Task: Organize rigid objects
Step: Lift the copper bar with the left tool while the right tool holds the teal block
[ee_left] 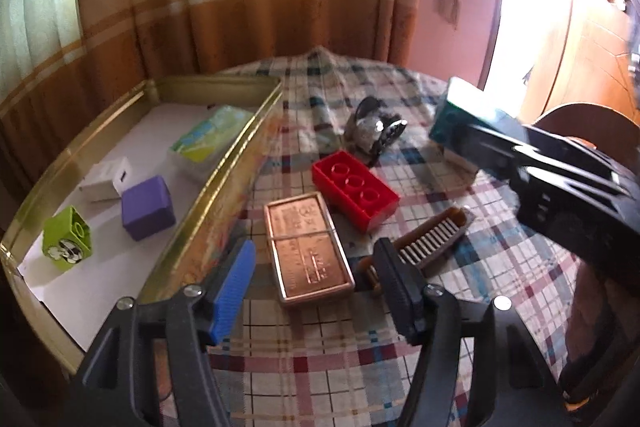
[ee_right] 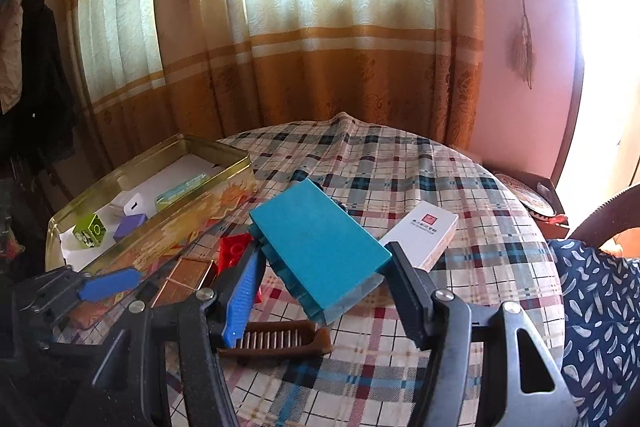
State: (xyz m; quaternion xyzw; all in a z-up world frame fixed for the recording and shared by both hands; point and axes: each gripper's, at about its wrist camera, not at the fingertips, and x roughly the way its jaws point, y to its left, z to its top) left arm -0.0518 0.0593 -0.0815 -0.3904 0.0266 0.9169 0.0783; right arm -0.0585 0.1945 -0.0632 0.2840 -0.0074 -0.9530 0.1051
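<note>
Left gripper [ee_left: 316,283] low over the checked tablecloth [ee_left: 320,367], jaws standing apart, nothing pinched. Copper-coloured tin [ee_left: 308,247] lying flat on the cloth just ahead, between the lines of the two pads and a little beyond the tips, clear of both. Blue pad on its left side, black pad on its right; neither touching it. Brown comb [ee_left: 432,239] flat on the cloth at the black pad's side, one end hidden behind that pad. Red block [ee_left: 354,189] just past the tin, studs-hollow side up. Shiny metal piece [ee_left: 376,131] farther back, too blurred to name.

Off to the left, gold tray [ee_left: 224,179] with a white floor, already holding a green cube [ee_left: 68,245], a purple cube [ee_left: 148,207], a white charger [ee_left: 106,179] and a pale green packet [ee_left: 208,139].

Right gripper [ee_right: 320,291] up off the table, jaws clamped on a teal block [ee_right: 316,247]. Blue pad against its left edge, black pad against its right, the block tilted, flat face up, far end reaching well past the fingertips. White box [ee_right: 420,235] on the cloth just behind the block's right corner. Same comb [ee_right: 276,341] down below the blue pad. Tray well off to the left of the held block, left gripper's blue pad visible beside it.
</note>
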